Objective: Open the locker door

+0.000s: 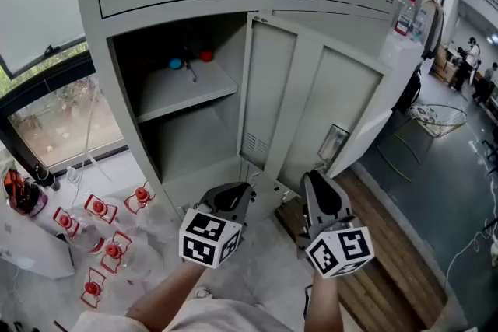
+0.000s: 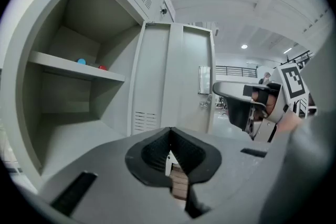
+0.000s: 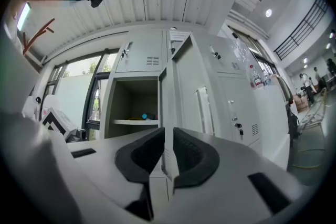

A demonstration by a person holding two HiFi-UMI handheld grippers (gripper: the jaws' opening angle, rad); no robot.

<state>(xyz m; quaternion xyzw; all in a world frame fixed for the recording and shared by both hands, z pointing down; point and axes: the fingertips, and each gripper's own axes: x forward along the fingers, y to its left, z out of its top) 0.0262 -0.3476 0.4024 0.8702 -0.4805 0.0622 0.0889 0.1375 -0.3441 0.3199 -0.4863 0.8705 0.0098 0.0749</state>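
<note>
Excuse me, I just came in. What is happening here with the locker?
A person holds two grippers low before a grey locker. Its door already stands wide open, showing a shelf with a small blue thing and a red thing. The left gripper is shut and empty; the right gripper has its jaws slightly apart, holding nothing.

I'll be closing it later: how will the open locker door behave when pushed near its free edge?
The locker door looks like thin sheet metal, so probably light, maybe slightly flexible. Standing wide open, hinged along one side, it should swing easily.
</note>
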